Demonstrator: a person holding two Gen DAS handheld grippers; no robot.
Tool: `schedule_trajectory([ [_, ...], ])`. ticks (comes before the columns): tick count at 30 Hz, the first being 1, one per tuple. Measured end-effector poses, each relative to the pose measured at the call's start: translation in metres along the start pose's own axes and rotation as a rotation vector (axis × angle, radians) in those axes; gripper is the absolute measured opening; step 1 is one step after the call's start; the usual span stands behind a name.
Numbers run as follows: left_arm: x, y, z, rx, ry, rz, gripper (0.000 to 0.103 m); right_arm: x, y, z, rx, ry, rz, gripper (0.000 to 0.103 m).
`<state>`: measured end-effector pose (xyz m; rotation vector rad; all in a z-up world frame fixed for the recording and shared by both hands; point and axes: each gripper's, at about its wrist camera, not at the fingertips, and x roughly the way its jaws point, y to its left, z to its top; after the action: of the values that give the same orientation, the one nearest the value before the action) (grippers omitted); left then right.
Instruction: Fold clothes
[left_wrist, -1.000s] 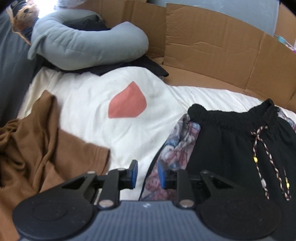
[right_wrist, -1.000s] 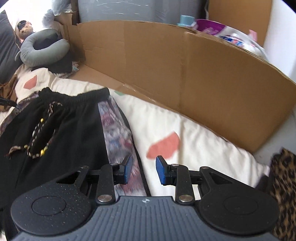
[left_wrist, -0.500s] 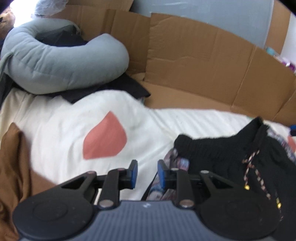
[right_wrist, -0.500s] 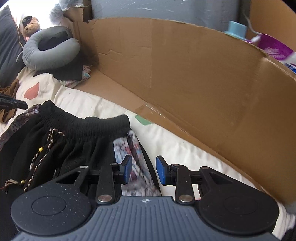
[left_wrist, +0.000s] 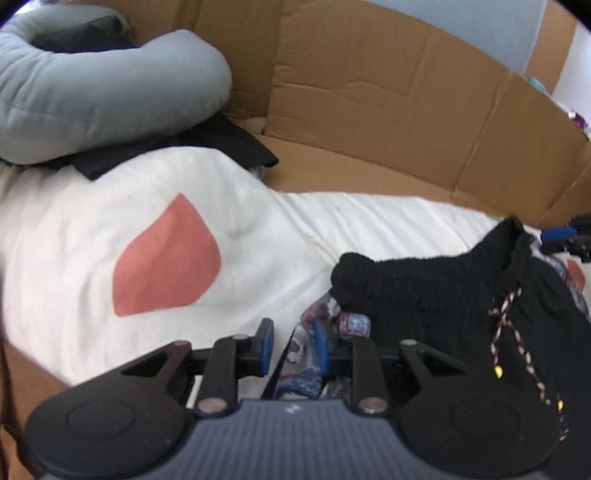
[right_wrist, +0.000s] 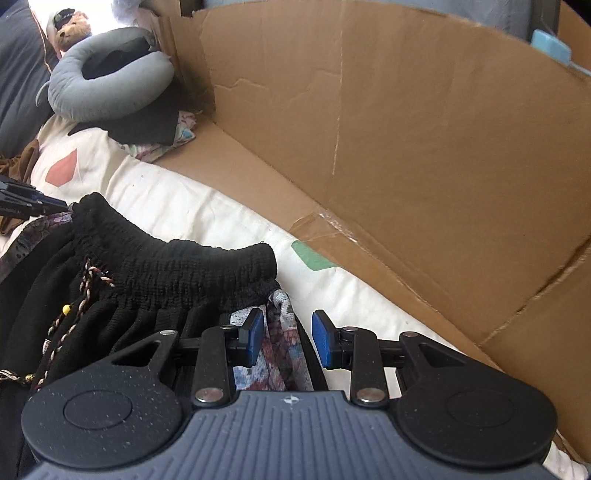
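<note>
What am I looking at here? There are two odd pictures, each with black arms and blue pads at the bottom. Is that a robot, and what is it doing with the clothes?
There is no robot: a person holds a two-finger tool in each hand, and each tool has a wide-angle camera looking along its fingers. One picture comes from the left gripper, the other from the right gripper. The blue pads are the fingertips.

Both work on a pair of black shorts with a patterned side panel and a braided drawstring, lying on a cream quilt with reddish shapes. Each tool has its fingers at one side of the waistband, with patterned fabric between the pads, but a gap shows, so neither has clamped shut. Behind are a cardboard wall and a grey neck pillow.
</note>
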<state>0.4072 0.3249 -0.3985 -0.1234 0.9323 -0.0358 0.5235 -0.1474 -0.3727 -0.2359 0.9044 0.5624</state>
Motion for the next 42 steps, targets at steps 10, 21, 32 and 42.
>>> schedule_trajectory([
  [10,0.017,-0.009,0.006,0.026,0.055,-0.016,0.013,0.035,-0.01,0.005,0.032,0.049,0.043,0.031],
  [21,-0.007,-0.018,0.013,0.101,0.007,0.082,0.002,0.03,-0.005,0.007,0.011,0.032,-0.002,0.002],
  [32,0.009,-0.019,0.013,0.109,0.061,0.133,0.008,0.048,-0.002,0.011,-0.01,0.079,-0.046,0.005],
  [42,-0.051,-0.033,0.017,0.109,-0.026,0.085,0.011,-0.011,0.008,0.02,-0.078,-0.011,-0.041,0.03],
])
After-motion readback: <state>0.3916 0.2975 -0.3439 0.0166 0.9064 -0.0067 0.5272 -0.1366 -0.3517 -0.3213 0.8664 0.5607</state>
